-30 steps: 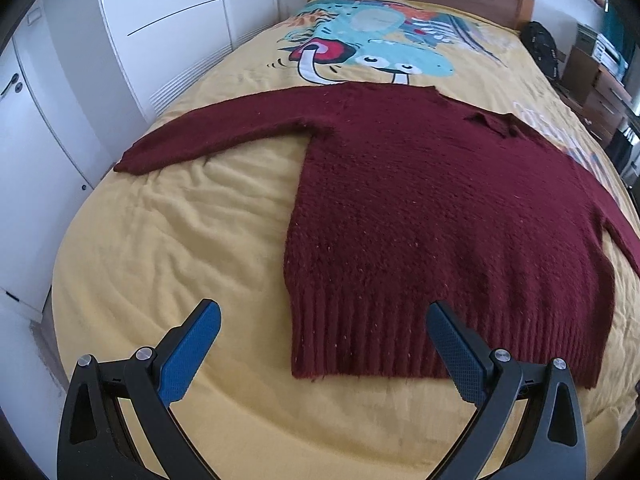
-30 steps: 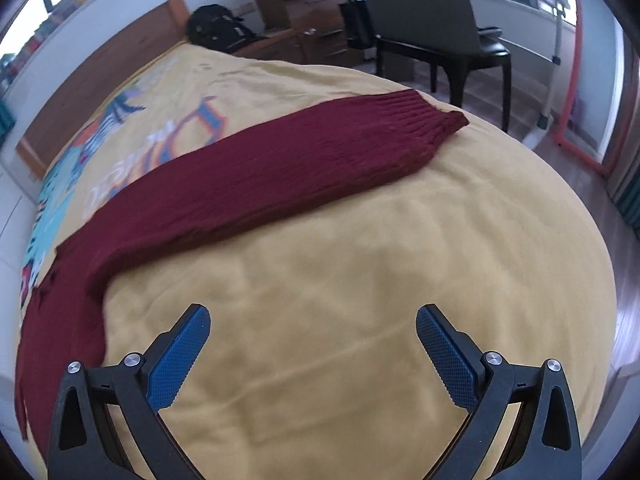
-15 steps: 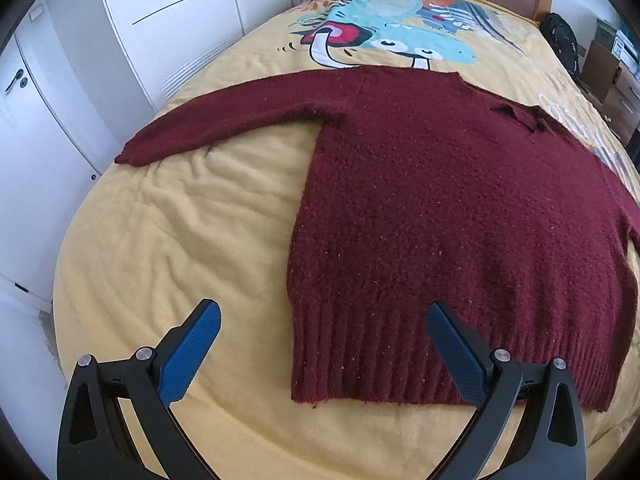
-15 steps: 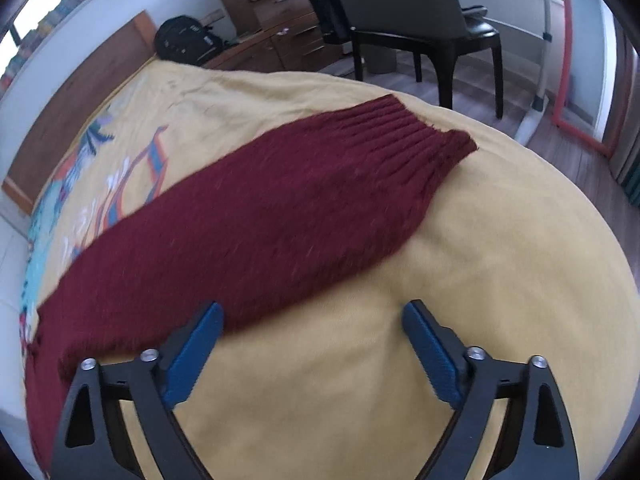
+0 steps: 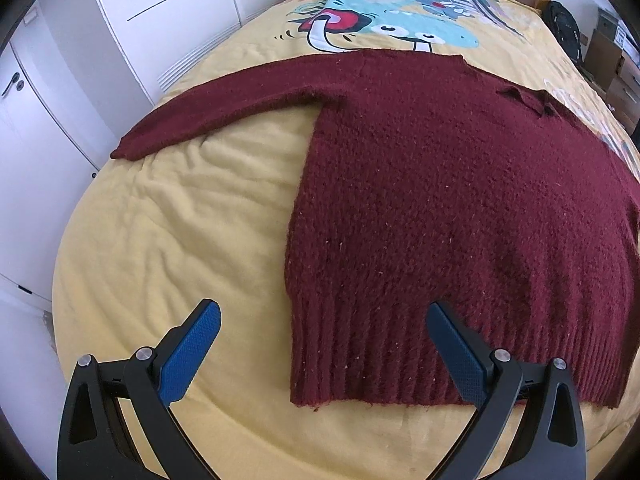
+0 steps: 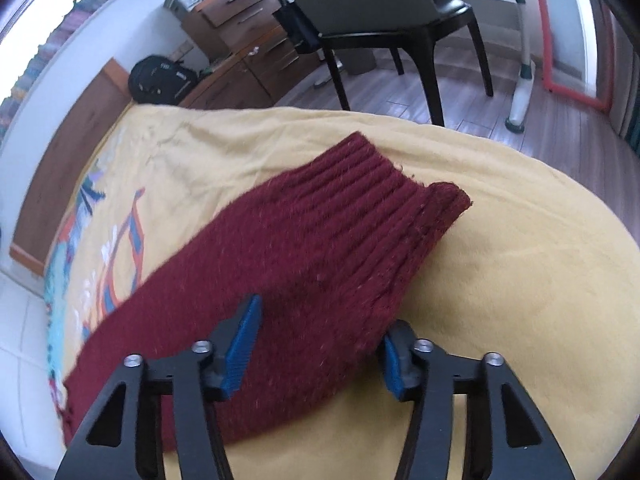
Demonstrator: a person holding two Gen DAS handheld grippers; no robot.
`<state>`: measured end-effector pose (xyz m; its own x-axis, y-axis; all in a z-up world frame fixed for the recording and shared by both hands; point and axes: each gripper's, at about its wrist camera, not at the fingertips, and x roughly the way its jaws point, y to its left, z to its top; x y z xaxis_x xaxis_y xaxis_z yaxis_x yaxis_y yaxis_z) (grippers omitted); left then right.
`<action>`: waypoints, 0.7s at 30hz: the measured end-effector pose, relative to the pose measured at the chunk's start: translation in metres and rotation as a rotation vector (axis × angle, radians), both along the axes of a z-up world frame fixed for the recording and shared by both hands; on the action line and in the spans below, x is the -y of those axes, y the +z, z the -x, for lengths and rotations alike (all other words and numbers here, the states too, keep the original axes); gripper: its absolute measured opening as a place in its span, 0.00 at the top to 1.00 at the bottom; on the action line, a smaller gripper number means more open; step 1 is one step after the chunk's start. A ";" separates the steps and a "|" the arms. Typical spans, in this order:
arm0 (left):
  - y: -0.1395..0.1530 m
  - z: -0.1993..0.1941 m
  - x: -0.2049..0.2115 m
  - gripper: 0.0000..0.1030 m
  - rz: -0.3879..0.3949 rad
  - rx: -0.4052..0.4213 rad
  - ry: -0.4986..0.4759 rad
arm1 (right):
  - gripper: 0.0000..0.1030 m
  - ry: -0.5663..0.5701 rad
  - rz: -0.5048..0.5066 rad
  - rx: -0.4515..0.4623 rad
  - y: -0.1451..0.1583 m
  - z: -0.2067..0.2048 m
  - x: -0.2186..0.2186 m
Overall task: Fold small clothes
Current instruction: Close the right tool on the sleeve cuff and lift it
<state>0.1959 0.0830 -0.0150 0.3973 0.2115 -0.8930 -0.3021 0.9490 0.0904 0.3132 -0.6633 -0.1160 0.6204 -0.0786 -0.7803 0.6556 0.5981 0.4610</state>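
Observation:
A dark red knitted sweater [image 5: 440, 200] lies flat on the yellow bedspread [image 5: 180, 240], its left sleeve [image 5: 224, 108] stretched out to the left. My left gripper [image 5: 324, 344] is open and empty above the sweater's ribbed hem [image 5: 360, 360], near its lower left corner. In the right wrist view the right sleeve [image 6: 320, 264] lies across the bed, its ribbed cuff [image 6: 404, 204] pointing right. My right gripper [image 6: 320, 344] is open, narrower than before, and straddles the sleeve just behind the cuff.
White cupboards [image 5: 100, 40] stand left of the bed. A black chair [image 6: 380, 12], wooden drawers [image 6: 248, 40] and a black backpack [image 6: 160, 76] stand beyond the bed's right side. A cartoon print [image 5: 392, 20] covers the bed's head end.
My right gripper has moved forward onto the sleeve near the cuff and its jaws have narrowed around it. My left gripper has moved slightly closer to the hem, still wide open.

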 end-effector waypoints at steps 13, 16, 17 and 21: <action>-0.002 0.003 -0.006 0.02 0.010 0.008 0.000 | 0.90 0.094 0.051 0.017 0.036 -0.033 -0.016; 0.000 0.004 -0.009 0.02 0.015 0.022 0.006 | 0.90 0.131 0.058 0.030 0.047 -0.043 -0.030; 0.001 0.005 -0.012 0.02 0.020 0.028 0.008 | 0.90 0.147 0.058 0.036 0.053 -0.048 -0.037; 0.003 0.008 -0.022 0.02 0.039 0.041 0.021 | 0.90 0.211 0.050 0.048 0.067 -0.067 -0.067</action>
